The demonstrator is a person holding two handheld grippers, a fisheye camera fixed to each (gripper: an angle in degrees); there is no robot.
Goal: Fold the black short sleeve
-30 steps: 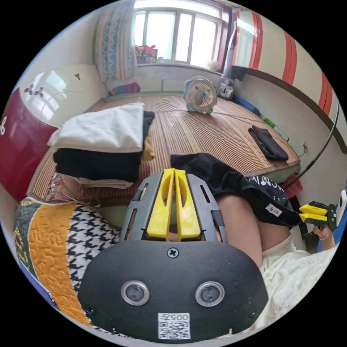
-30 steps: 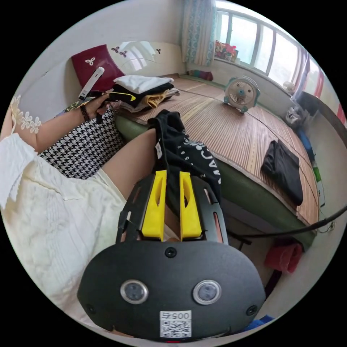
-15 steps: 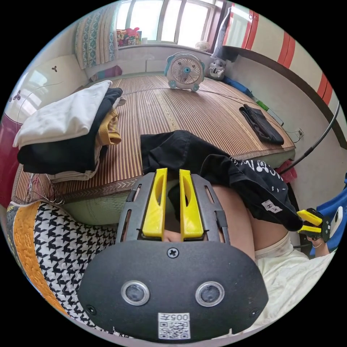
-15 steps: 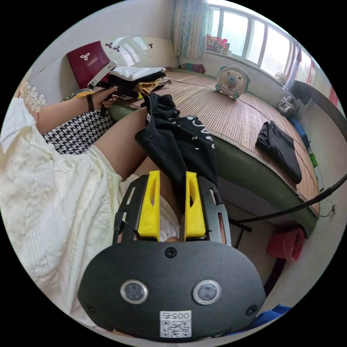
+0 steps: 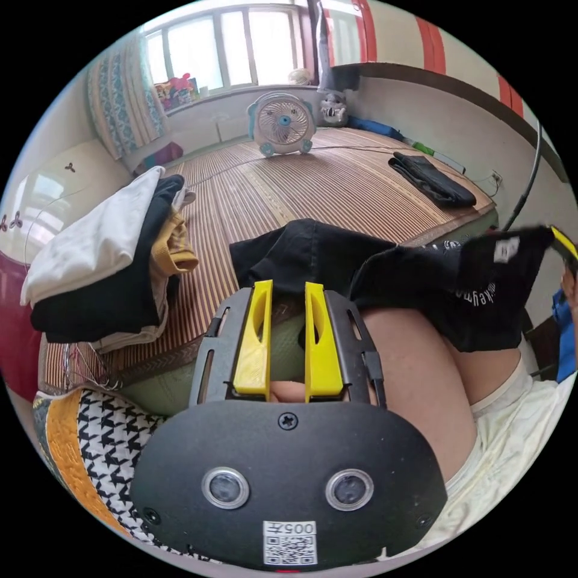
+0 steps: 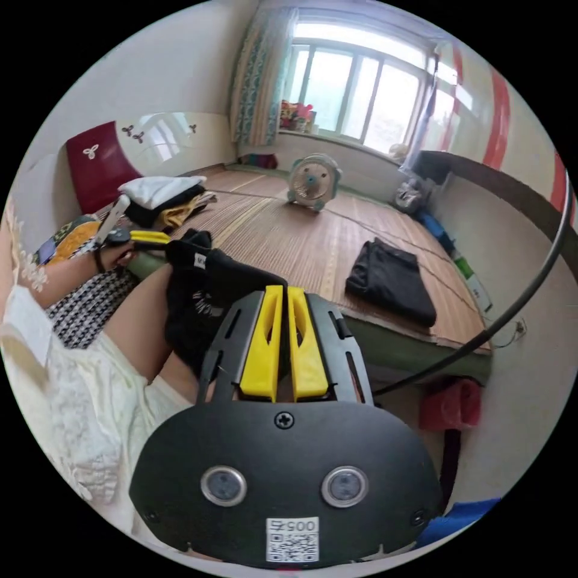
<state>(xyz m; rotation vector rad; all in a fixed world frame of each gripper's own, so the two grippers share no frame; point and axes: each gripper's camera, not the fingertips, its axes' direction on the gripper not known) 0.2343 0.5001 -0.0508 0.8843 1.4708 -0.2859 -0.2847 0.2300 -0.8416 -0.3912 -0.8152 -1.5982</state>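
so, through the left gripper view, the left gripper (image 5: pixel 288 295) hangs over the near edge of the bed with its yellow jaws parted and nothing between them; the gap shows only the green bed edge and a bit of the shirt's hem beyond the tips. the black short sleeve shirt (image 5: pixel 337 259) lies half on the woven mat (image 5: pixel 301 192) and half over the person's bare knee (image 5: pixel 415 373), and its far end is lifted up toward the right gripper (image 5: pixel 563 244), of which only a yellow tip shows at the frame's edge. a stack of folded clothes (image 5: pixel 102 253) sits on the mat to one side, a small fan (image 5: pixel 282 122) stands at the back, and another dark garment (image 5: pixel 430 180) lies well apart.

next, through the right gripper view, the right gripper (image 6: pixel 279 301) has its jaws nearly together with black cloth of the shirt (image 6: pixel 205 289) pinched between them, so it is gripping the shirt. the left gripper (image 6: pixel 144 238) shows near the shirt's other end, beside the person's hand.

judged from this, the step in hand is picking the shirt up to spread it; folding has not begun. the next move calls for the left gripper to take the free end and both to pull the shirt flat onto the mat.
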